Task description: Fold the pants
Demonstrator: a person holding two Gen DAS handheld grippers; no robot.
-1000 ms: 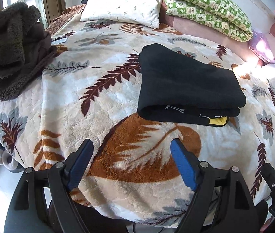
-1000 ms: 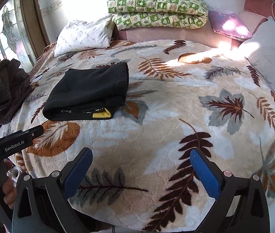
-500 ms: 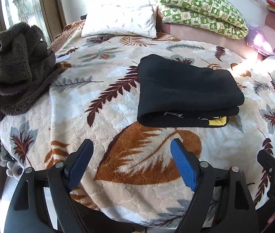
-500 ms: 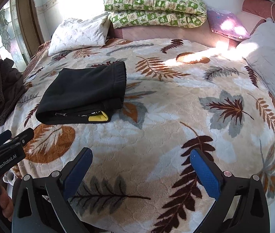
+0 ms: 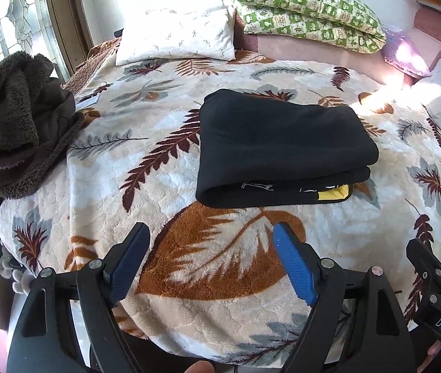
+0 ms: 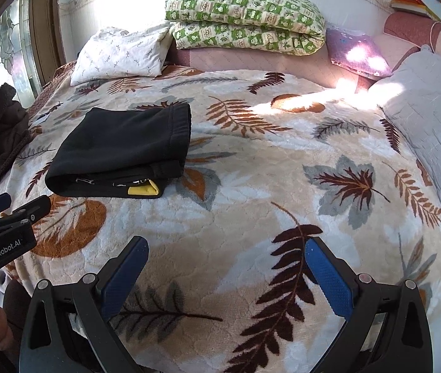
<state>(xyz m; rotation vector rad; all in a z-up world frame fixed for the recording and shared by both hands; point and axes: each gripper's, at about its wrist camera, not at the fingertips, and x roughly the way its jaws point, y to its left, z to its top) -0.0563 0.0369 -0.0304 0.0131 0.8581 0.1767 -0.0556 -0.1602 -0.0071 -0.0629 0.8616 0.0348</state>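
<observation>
Lying folded, pants beyond empty left tool

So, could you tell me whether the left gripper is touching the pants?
Apart: the left wrist view shows bare blanket between the open left gripper and the pants.

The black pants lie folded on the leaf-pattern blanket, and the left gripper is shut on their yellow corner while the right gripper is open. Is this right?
Not quite. The left gripper is open and holds nothing; the left wrist view shows it short of the black pants, apart from their yellow corner. The pants do lie folded on the leaf-pattern blanket, and the right gripper is open.
</observation>
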